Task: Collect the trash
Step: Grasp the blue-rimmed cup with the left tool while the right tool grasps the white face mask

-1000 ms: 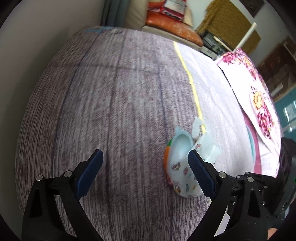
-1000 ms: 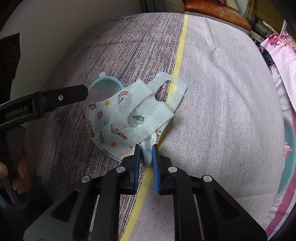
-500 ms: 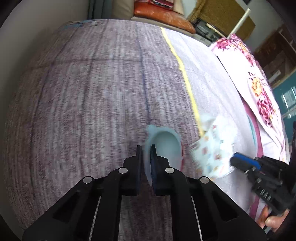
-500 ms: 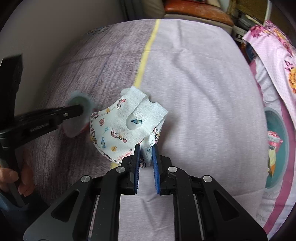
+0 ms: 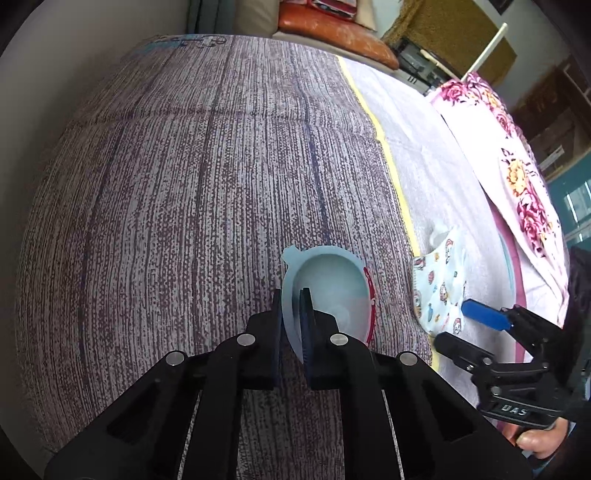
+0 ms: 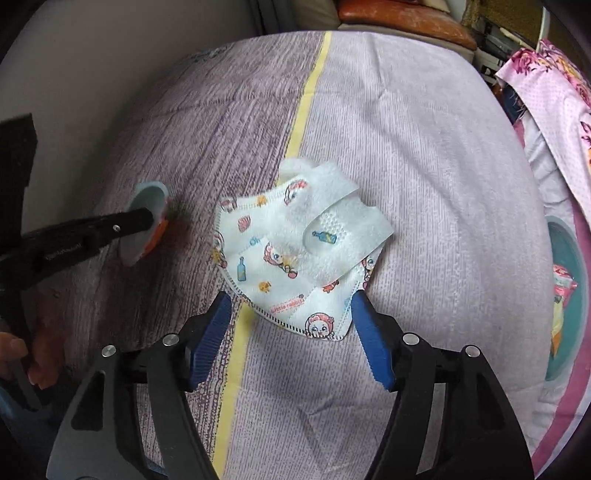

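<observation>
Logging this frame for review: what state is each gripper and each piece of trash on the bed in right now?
left gripper: shut on the rim of the plastic cup.
plastic cup: empty, tipped on its side, pinched at its rim.
right gripper: open, jaws have just been opening, pads clear of the mask.
face mask: crumpled, lying loose on the bedsheet, its near edge between the open jaws.

**A bedroom in a lived-in home**

The scene centres on a bed (image 6: 424,155) spread with a purple-and-lilac woven sheet split by a yellow stripe (image 6: 301,110). Along the bed's right side lies a pink floral quilt (image 5: 517,177). Beyond its far end sit an orange cushion (image 5: 332,29) and a cluttered shelf (image 5: 424,62), all household furnishings.
</observation>
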The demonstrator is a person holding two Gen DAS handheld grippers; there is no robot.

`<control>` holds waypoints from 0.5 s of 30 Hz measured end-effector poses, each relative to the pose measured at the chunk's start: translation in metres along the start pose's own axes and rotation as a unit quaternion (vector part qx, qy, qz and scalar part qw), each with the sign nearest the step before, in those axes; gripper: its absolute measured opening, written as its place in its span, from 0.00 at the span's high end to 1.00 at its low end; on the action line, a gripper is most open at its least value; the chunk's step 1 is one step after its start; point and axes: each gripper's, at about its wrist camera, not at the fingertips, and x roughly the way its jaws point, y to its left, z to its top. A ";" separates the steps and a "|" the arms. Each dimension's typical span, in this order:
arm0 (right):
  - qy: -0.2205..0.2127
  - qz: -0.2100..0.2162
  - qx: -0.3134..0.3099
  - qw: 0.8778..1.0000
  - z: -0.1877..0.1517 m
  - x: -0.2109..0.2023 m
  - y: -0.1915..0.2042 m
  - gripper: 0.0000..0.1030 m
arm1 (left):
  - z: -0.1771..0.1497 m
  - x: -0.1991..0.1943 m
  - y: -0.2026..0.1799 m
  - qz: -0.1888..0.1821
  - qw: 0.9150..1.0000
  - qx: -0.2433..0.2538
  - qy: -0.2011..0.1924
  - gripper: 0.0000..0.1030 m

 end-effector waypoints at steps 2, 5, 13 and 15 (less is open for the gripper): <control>-0.005 -0.011 -0.010 1.000 0.001 0.001 0.006 0.36 | 0.000 0.000 -0.001 0.004 1.000 0.003 0.000 0.90; -0.021 -0.042 -0.044 0.998 0.002 0.005 0.018 0.40 | 0.001 0.000 -0.001 0.005 1.000 0.000 0.000 0.90; -0.023 -0.014 -0.063 0.998 0.001 -0.002 0.009 0.93 | 0.001 0.003 -0.014 0.017 1.000 0.000 0.000 0.90; -0.031 -0.005 -0.045 0.999 0.004 -0.009 0.008 0.93 | -0.001 0.003 -0.020 0.022 1.000 0.006 -0.001 0.90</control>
